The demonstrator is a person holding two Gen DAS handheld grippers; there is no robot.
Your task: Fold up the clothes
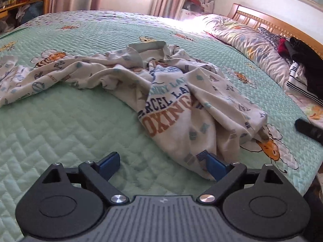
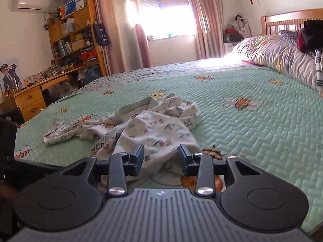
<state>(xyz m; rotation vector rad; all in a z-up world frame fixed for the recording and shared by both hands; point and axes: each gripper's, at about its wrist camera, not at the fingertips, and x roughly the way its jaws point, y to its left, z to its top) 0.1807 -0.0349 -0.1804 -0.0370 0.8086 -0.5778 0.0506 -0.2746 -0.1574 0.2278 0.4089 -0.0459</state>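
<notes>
A crumpled white printed shirt (image 1: 165, 100) with blue and orange lettering lies on the green quilted bed (image 1: 60, 121). My left gripper (image 1: 161, 161) is open just above the quilt; its right finger (image 1: 216, 166) touches the shirt's near hem. In the right wrist view the shirt (image 2: 157, 129) lies ahead. My right gripper (image 2: 161, 157) is open, with the shirt's near edge lying between its fingers. The tip of the right gripper shows at the right edge of the left wrist view (image 1: 308, 130).
A floral pillow (image 1: 246, 44) and a pile of dark clothes (image 1: 302, 60) lie by the wooden headboard (image 1: 272, 23) on the right. A bookshelf and desk (image 2: 70, 46) stand beyond the bed's left side. A curtained window (image 2: 165, 10) is at the back.
</notes>
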